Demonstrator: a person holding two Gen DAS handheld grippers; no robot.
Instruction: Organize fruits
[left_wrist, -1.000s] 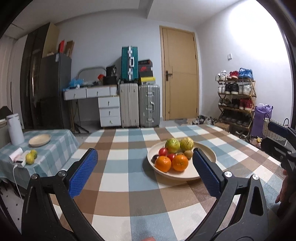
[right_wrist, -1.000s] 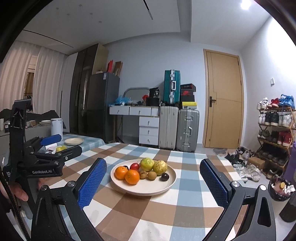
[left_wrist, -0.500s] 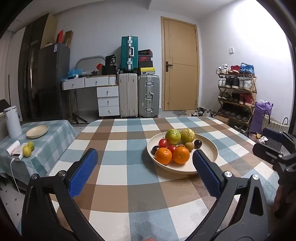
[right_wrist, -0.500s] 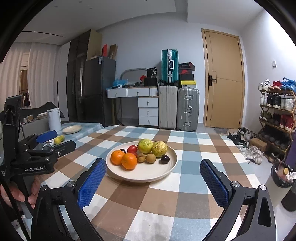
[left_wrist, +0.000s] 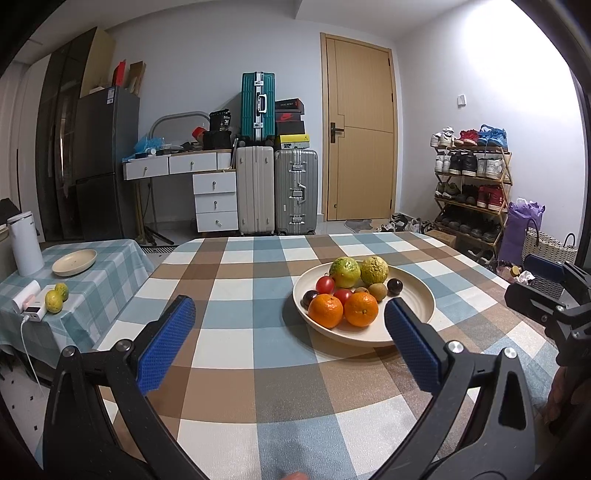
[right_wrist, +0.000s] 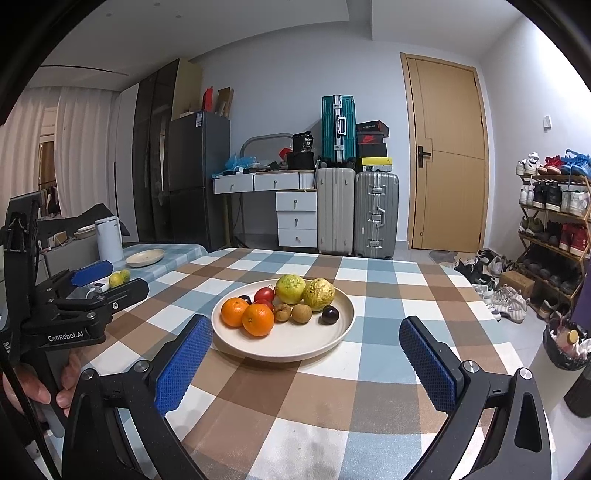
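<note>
A cream plate (left_wrist: 413, 295) (right_wrist: 332, 332) on the checked table holds two oranges (left_wrist: 325, 311) (right_wrist: 258, 319), two yellow-green guavas (left_wrist: 345, 272) (right_wrist: 290, 288), red tomatoes (left_wrist: 325, 284), brown kiwis (right_wrist: 301, 313) and dark plums (right_wrist: 330, 315). My left gripper (left_wrist: 288, 347) is open and empty, near side of the plate and to its left. My right gripper (right_wrist: 306, 365) is open and empty, just in front of the plate. Each gripper shows at the edge of the other's view.
A low side table (left_wrist: 110, 258) at the left carries an empty cream plate (left_wrist: 74, 262), two green-yellow fruits (left_wrist: 56, 296), a white jug (left_wrist: 25, 243) and a charger. Suitcases, drawers, a fridge, a door and a shoe rack (left_wrist: 472, 192) stand behind.
Both grippers have dropped lower and drawn closer to the plate; the views tilt down more onto the table. Both stay open.
</note>
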